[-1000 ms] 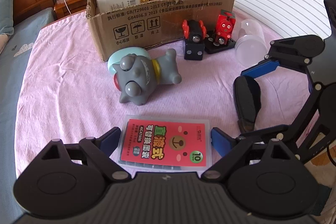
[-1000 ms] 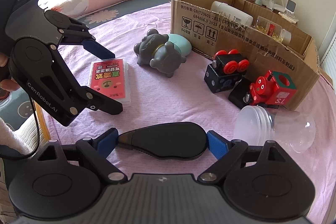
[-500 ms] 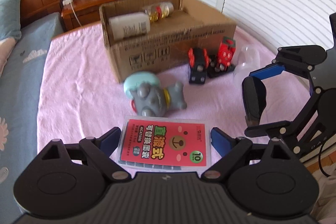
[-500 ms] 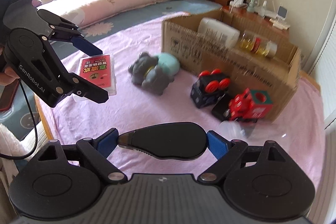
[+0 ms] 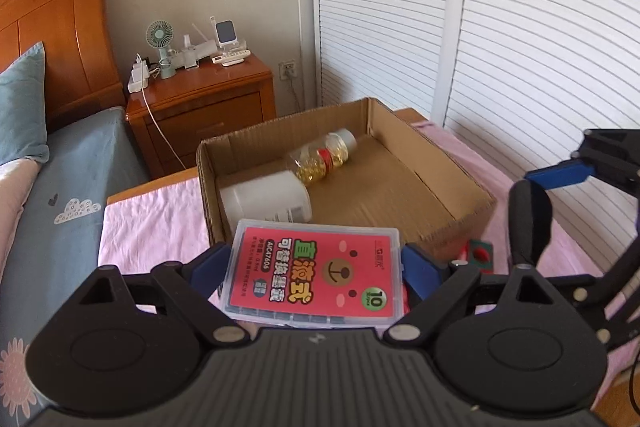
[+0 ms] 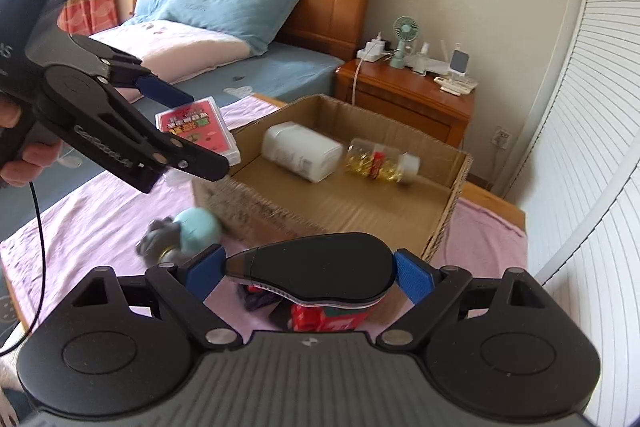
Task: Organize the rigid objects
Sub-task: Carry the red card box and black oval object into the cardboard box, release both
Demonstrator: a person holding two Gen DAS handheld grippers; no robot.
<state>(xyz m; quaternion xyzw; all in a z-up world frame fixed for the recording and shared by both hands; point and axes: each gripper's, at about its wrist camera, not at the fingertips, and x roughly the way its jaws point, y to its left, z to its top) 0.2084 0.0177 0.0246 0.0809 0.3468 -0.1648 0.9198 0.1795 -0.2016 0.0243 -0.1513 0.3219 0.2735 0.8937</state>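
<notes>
My left gripper [image 5: 316, 267] is shut on a clear plastic case with a red label [image 5: 316, 273] and holds it in the air just before the near left corner of the open cardboard box [image 5: 472, 211]. The case also shows in the right wrist view [image 6: 198, 129]. My right gripper [image 6: 308, 271] is shut on a black oval case [image 6: 316, 271], raised in front of the box's [image 6: 456, 195] near wall. In the box lie a white bottle [image 5: 268, 199] and a clear bottle of yellow capsules [image 5: 324, 157].
On the pink sheet [image 6: 92, 219] lie a grey and teal toy [image 6: 184, 231] and a red toy train [image 6: 328, 317], partly hidden under my right gripper. A wooden nightstand [image 5: 200, 103] with a fan stands behind the box. White slatted doors [image 5: 520, 27] stand to the right.
Both grippers have risen off the bed with their loads and moved toward the box. The inside of the box is now in view from above.
</notes>
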